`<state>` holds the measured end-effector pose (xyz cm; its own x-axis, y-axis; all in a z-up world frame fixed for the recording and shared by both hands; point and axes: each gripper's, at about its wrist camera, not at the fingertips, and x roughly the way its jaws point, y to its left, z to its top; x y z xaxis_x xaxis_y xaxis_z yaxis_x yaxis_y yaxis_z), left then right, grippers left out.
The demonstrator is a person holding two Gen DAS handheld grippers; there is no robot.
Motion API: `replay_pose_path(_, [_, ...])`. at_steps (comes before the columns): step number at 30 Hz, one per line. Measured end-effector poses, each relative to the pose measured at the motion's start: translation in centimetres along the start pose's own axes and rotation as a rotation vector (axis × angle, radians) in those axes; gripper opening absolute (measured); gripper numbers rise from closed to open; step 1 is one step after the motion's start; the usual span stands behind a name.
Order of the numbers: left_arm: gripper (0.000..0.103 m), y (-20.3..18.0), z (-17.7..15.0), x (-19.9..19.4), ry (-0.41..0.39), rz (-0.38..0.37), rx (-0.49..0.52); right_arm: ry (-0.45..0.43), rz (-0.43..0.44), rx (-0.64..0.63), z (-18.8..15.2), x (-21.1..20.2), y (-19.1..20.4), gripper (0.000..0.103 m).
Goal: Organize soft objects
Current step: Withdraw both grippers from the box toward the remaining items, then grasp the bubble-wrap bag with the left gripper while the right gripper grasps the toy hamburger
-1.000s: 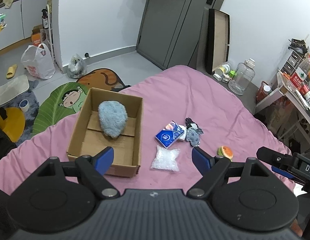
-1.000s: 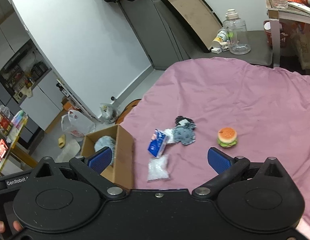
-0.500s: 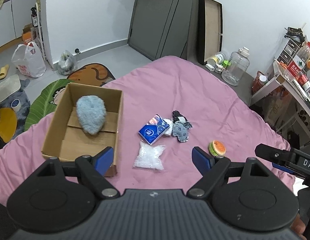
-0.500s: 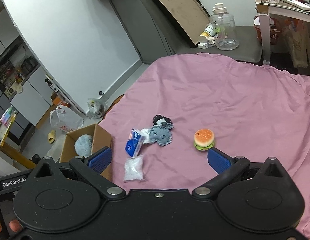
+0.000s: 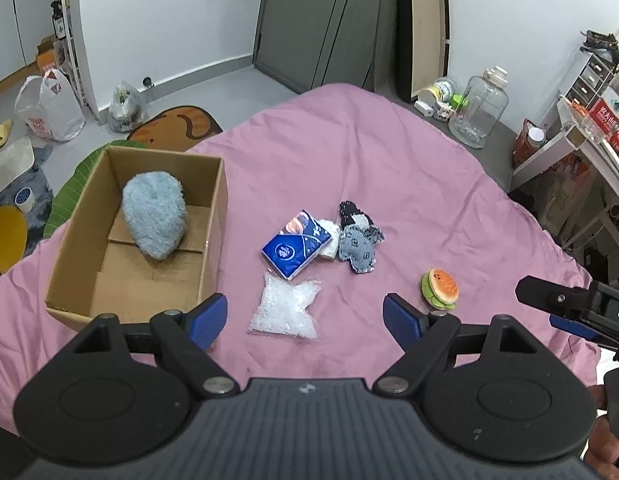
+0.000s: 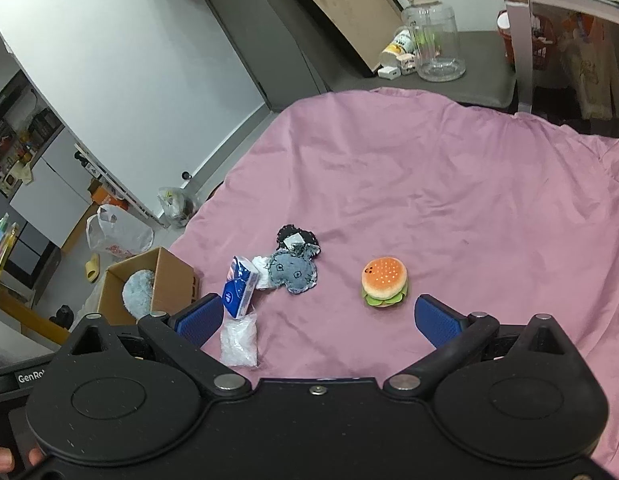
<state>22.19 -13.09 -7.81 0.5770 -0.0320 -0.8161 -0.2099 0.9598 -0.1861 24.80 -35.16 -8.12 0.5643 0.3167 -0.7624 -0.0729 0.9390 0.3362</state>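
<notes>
A cardboard box point(image 5: 213, 216) sits on the pink bed at the left and holds a fluffy blue plush point(image 5: 154, 215); the box also shows in the right wrist view point(image 6: 171, 276). Right of it lie a blue tissue pack point(image 5: 296, 243), a clear bag of white bits point(image 5: 285, 309), a grey plush point(image 5: 357, 247) with a black piece behind it, and a burger plush point(image 5: 440, 289). My left gripper point(image 5: 305, 316) is open and empty above the clear bag. My right gripper point(image 6: 317, 320) is open and empty, just short of the burger plush point(image 6: 385, 282).
The pink bed point(image 6: 449, 184) ends at the left and far sides. On the floor are plastic bags point(image 5: 49, 110), mats and a large clear jar point(image 5: 478, 112). A desk with clutter point(image 5: 589, 136) stands at the right.
Both grippers have moved to the right and a little closer to the loose items; the box has slid leftward in the left wrist view. Both stay open and empty.
</notes>
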Motion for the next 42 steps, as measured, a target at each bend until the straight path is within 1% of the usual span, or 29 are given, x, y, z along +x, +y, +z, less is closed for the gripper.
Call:
replay_pose_path(10, [0.084, -0.3, 0.3, 3.3, 0.046, 0.01, 0.005, 0.037, -0.005, 0.032, 0.7, 3.6, -0.3, 0.103])
replay_pose_path(14, [0.084, -0.2, 0.3, 4.5, 0.053, 0.011, -0.005, 0.048, -0.039, 0.054, 0.8, 5.3, -0.4, 0.103])
replay_pose_path(18, [0.084, -0.3, 0.2, 5.7, 0.058, 0.009, 0.0, 0.075, -0.041, 0.07, 0.4, 7.3, -0.7, 0.103])
replay_pose_path(22, [0.083, -0.3, 0.0, 7.1, 0.067, 0.01, 0.003, 0.085, -0.052, 0.074, 0.3, 8.6, -1.0, 0.103])
replay_pose_path(24, [0.081, -0.3, -0.2, 8.0, 0.08, 0.004, -0.001, 0.097, -0.06, 0.09, 0.2, 9.4, -1.5, 0.103])
replay_pose_path(27, [0.081, -0.6, -0.5, 9.3, 0.099, -0.004, 0.001, 0.126, -0.066, 0.122, 0.0, 10.5, -2.4, 0.103])
replay_pose_path(31, [0.079, -0.7, -0.9, 11.5, 0.131, 0.01, 0.007, 0.13, -0.071, 0.168, 0.1, 11.6, -3.4, 0.103])
replay_pose_path(34, [0.077, -0.6, -1.2, 13.1, 0.154, 0.017, 0.0, 0.149, -0.082, 0.177, 0.1, 12.6, -3.9, 0.103])
replay_pose_path(42, [0.076, -0.7, -1.6, 16.5, 0.2, 0.038, 0.003, 0.196, -0.117, 0.161, 0.2, 15.2, -4.5, 0.103])
